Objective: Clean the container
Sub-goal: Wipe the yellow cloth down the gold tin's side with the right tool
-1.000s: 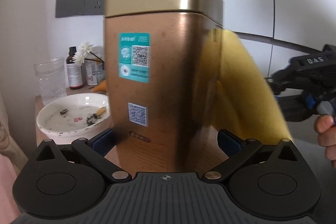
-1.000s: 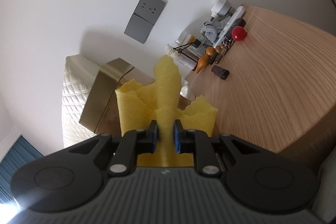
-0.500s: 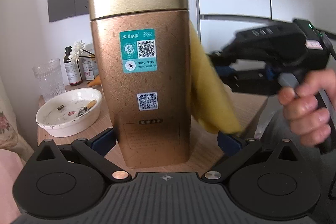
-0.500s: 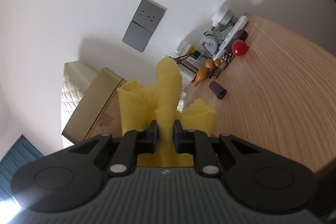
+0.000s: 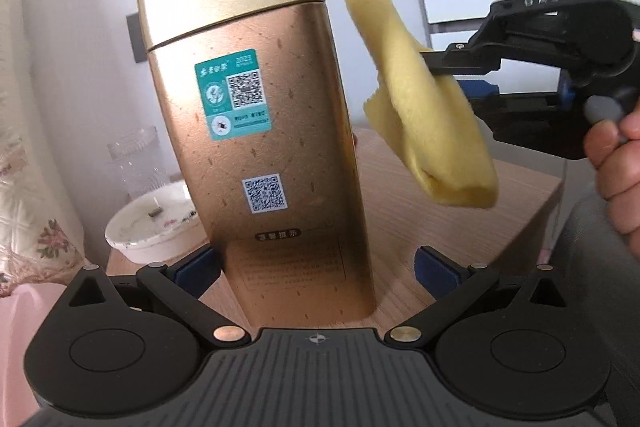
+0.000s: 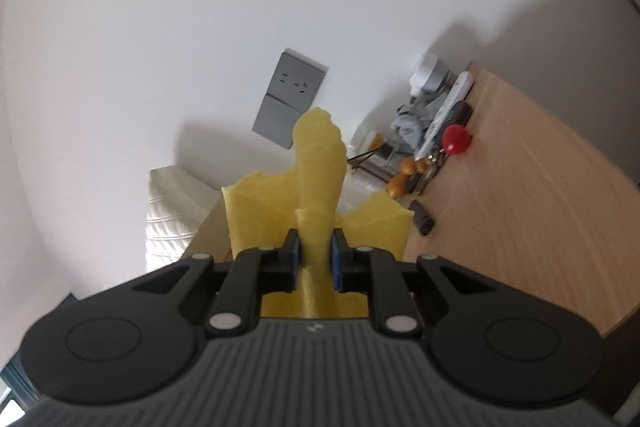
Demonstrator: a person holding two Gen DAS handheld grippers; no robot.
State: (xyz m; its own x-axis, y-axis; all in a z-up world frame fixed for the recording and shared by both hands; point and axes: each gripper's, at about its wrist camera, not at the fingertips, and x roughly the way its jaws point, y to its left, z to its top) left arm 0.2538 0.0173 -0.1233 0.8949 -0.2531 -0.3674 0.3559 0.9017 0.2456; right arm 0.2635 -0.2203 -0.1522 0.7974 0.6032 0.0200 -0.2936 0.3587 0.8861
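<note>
A tall gold tin [image 5: 276,155] with a paler gold lid and teal label stands between my left gripper's [image 5: 318,269] fingers and leans left in the picture. The left blue pad sits at the tin's edge, while bare table shows between the tin and the right pad, so the jaws are open. In the left wrist view my right gripper [image 5: 460,83] hangs to the tin's right, shut on a folded yellow cloth [image 5: 424,115] that is off the tin. In the right wrist view the cloth [image 6: 316,211] fills the shut gripper [image 6: 315,255], hiding all but a sliver of tin [image 6: 210,227].
A white dish [image 5: 152,227] with cigarette butts and a cut glass [image 5: 136,159] stand left of the tin on the wooden bedside table [image 5: 480,207]. Small clutter with a red ball [image 6: 456,141] lines the wall under a grey socket [image 6: 288,99]. A person's hand [image 5: 616,163] grips the right tool.
The yellow cloth lay against the tin's right side and now hangs clear of it, farther right. The tin's flat face came round to the left wrist view, and it now leans left.
</note>
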